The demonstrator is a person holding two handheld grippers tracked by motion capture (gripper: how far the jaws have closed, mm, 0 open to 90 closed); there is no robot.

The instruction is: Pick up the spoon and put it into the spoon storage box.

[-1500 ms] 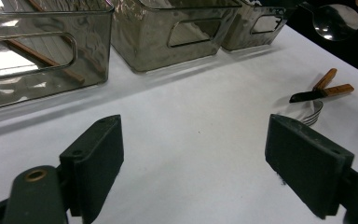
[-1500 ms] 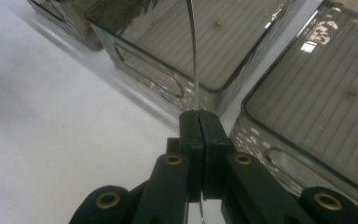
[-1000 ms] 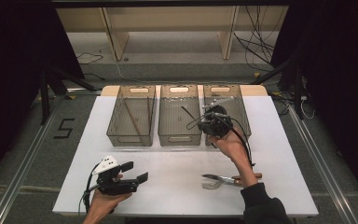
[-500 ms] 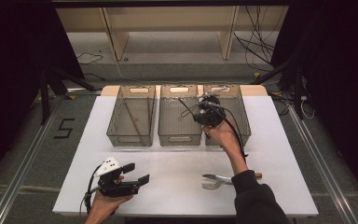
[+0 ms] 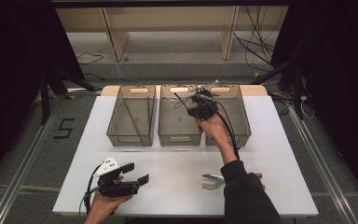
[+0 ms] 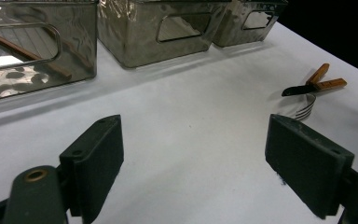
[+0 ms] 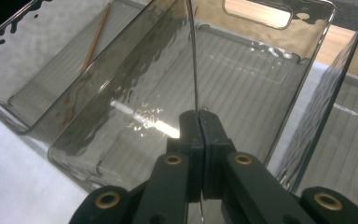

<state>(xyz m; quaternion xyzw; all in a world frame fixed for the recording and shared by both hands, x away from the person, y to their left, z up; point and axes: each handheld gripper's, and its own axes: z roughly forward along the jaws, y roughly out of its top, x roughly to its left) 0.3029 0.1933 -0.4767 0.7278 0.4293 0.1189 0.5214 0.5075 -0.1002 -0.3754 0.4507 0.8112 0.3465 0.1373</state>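
The right gripper is positioned above the middle bin of three clear bins, whose walls bound the room on each side, while bare desk is left open toward the near edge. Its jaws are pressed together on a thin metal rod, which rises from the jaw tips over the bin floor. The left gripper is held low over the desk, jaws spread wide and empty.

High view: overhead, facing forward across the table. Gripper views: close and low, along the jaws. All three views share the middle bin.
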